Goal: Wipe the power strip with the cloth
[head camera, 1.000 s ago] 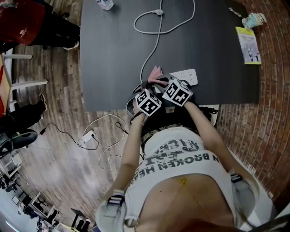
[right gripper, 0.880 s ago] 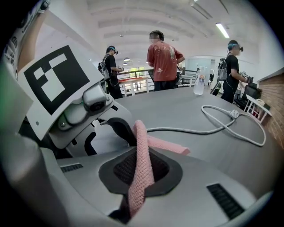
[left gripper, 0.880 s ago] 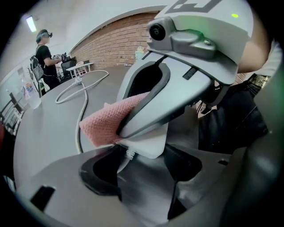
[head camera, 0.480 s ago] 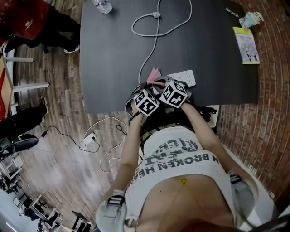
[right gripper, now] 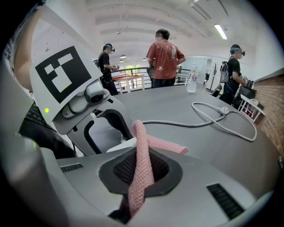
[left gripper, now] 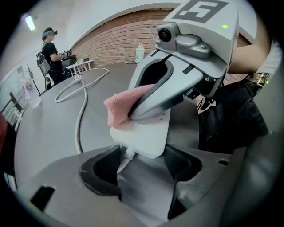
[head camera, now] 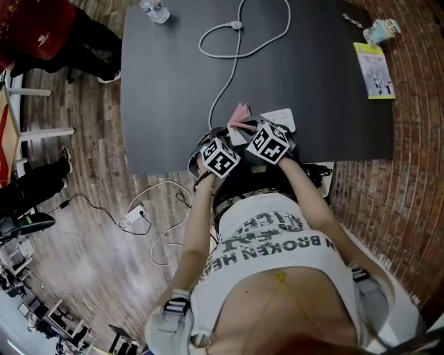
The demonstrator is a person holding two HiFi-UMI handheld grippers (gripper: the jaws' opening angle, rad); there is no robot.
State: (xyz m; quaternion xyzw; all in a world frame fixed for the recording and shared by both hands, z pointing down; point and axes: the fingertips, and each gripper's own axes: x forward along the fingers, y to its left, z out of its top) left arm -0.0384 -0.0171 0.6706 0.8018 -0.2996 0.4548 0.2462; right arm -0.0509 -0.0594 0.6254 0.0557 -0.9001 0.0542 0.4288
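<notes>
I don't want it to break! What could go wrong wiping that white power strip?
The right hand-held gripper pinches only a narrow fold of the pink knitted cloth, so it might slip out mid-wipe. The white plastic power strip lies near the dark table's front edge; if the left hand-held gripper loosens, a push could slide it off.

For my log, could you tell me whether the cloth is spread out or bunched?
Bunched: the right claw pinches the cloth into a narrow band, its free end resting on the power strip.

open: table right of power-strip cable | blocked: cable loop ahead | corners: bottle far-left, booklet far-right
</notes>
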